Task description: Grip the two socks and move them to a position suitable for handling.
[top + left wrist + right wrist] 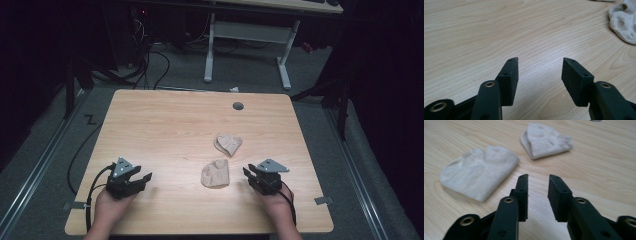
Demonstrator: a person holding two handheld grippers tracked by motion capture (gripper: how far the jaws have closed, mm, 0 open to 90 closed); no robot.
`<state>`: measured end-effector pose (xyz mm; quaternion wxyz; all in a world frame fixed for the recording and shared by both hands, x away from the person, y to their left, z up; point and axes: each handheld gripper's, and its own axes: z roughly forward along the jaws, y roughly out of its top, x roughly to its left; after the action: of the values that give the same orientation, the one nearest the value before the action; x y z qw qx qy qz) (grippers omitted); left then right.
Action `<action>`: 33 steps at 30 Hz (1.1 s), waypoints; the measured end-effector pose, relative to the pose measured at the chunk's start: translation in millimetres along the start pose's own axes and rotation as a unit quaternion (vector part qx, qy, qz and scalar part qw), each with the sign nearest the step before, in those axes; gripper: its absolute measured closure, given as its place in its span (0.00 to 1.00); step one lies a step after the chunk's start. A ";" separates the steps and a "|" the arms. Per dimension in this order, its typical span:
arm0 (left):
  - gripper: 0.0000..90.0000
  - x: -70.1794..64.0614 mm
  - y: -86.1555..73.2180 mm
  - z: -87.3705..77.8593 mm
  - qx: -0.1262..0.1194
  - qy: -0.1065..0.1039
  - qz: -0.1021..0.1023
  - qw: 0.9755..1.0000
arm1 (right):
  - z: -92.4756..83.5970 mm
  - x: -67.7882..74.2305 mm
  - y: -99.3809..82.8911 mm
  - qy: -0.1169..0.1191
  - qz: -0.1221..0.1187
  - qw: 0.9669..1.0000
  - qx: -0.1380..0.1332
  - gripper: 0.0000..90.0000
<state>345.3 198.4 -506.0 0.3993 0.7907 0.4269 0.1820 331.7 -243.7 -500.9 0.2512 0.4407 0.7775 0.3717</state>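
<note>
High view: two beige socks, near sock [215, 173] just left of right gripper [254, 176], far sock [228, 143] beyond. Soft, light, limp; best pinched at a folded edge. Both grippers' jaws apart, empty; left gripper [141, 176] well clear. Wooden table [165, 120], smooth; dark room, grey carpet [180, 75].

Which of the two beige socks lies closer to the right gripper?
The near sock, just left of the right gripper; the other sock lies farther up the table.
</note>
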 end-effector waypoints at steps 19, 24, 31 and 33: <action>0.54 1.8 -8.2 -9.8 0.000 0.006 -0.004 1.000 | 46.2 42.9 26.3 0.038 -0.043 0.998 0.037 1.00; 0.54 1.7 -8.0 -10.9 -0.005 0.005 -0.007 1.000 | 56.0 41.7 23.0 0.037 -0.043 0.996 0.062 1.00; 0.54 -0.4 -7.6 -9.8 0.000 0.002 -0.002 1.000 | 58.4 53.0 19.4 0.058 -0.062 0.994 0.068 1.00; 0.54 -1.2 -7.4 -8.8 0.000 0.000 -0.001 1.000 | 57.7 58.6 18.9 0.067 -0.067 0.993 0.066 1.00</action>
<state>335.1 204.0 -506.4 0.3999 0.7902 0.4274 0.1819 354.1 -165.7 -524.0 0.1926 0.3775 0.8433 0.3305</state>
